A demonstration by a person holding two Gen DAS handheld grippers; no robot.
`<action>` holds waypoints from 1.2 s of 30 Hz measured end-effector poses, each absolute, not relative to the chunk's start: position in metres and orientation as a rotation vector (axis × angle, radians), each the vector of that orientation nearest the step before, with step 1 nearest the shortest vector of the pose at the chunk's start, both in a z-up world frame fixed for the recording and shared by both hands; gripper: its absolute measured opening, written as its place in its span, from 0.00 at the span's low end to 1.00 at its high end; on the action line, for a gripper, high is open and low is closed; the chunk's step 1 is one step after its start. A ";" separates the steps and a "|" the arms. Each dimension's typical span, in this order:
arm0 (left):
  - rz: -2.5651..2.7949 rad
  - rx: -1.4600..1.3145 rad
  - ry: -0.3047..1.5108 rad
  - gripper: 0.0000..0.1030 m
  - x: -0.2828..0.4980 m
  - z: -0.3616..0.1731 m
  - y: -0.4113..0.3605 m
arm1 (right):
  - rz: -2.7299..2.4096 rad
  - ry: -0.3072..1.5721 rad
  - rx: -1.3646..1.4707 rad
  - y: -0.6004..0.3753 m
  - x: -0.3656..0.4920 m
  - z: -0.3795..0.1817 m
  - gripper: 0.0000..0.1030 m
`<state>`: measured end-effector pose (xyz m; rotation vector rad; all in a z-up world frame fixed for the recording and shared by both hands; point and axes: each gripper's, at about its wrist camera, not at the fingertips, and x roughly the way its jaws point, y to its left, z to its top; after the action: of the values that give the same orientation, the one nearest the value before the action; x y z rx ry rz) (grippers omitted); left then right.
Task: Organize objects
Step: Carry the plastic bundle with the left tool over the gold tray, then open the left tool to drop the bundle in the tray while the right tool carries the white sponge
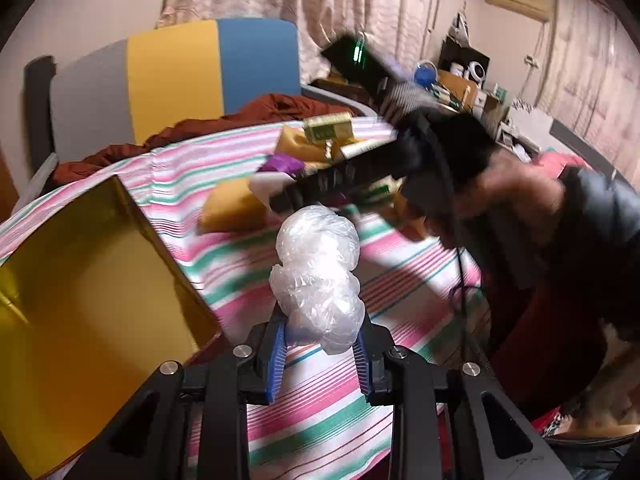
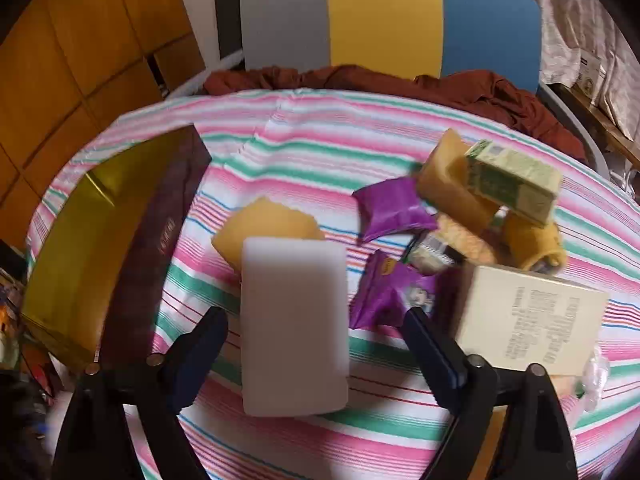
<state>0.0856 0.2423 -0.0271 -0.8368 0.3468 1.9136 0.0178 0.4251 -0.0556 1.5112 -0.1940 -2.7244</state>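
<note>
The left gripper (image 1: pixel 320 344) is pinching a crumpled wad of clear plastic wrap (image 1: pixel 318 276) between its blue pads (image 1: pixel 277 354), the wad standing up past the fingertips and held clear of the striped cloth (image 1: pixel 348 420) that covers the table. Just to the left of it in that view sits an open box with a gold lining (image 1: pixel 92 292), at the table's left edge; its dark outer wall shows in the right wrist view. The right gripper (image 2: pixel 316 332) has its jaws spread wide with a white foam block (image 2: pixel 294 324) lying between them on the cloth — the pads are not touching it on either side. The far end of the block overlaps a yellow sponge (image 2: pixel 266 222). To the right of the block lie two purple snack packets (image 2: pixel 390 210), one nearer the gripper and one farther, and beyond them, toward the table's right edge, a loose heap: a green carton (image 2: pixel 512 178) propped on tan and yellow sponges (image 2: pixel 452 188), with a small wrapped item partly buried below. A cream box with printed text (image 2: pixel 532 320) sits just beside the right finger (image 2: pixel 436 348), blurred. At the far edge of the table a rust-coloured garment (image 2: pixel 480 92) is bunched against a chair back in grey, yellow and blue (image 2: pixel 384 16) — and in the left wrist view the person's dark sleeve (image 1: pixel 604 216) reaches in from the right
</note>
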 end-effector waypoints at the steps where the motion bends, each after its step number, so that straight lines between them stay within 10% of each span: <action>1: 1.918 -0.835 0.328 0.29 0.084 -0.023 0.238 | -2.719 -0.169 1.529 0.422 0.015 -0.060 0.81; 4: 1.957 -0.825 0.276 0.29 0.080 -0.012 0.225 | -2.716 -0.084 1.569 0.414 0.013 -0.070 0.56; 30: 2.545 -1.136 0.068 0.34 -0.050 -0.042 0.069 | -2.777 -0.071 1.646 0.416 0.027 -0.073 0.56; 36: 2.644 -1.135 -0.025 0.66 -0.052 -0.040 0.045 | -2.798 -0.093 1.651 0.414 0.033 -0.073 0.56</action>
<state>-0.0521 0.0448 -0.0400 -1.1346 -0.0247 2.6437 0.0327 0.4139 -0.0727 1.6508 -0.0926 -2.7975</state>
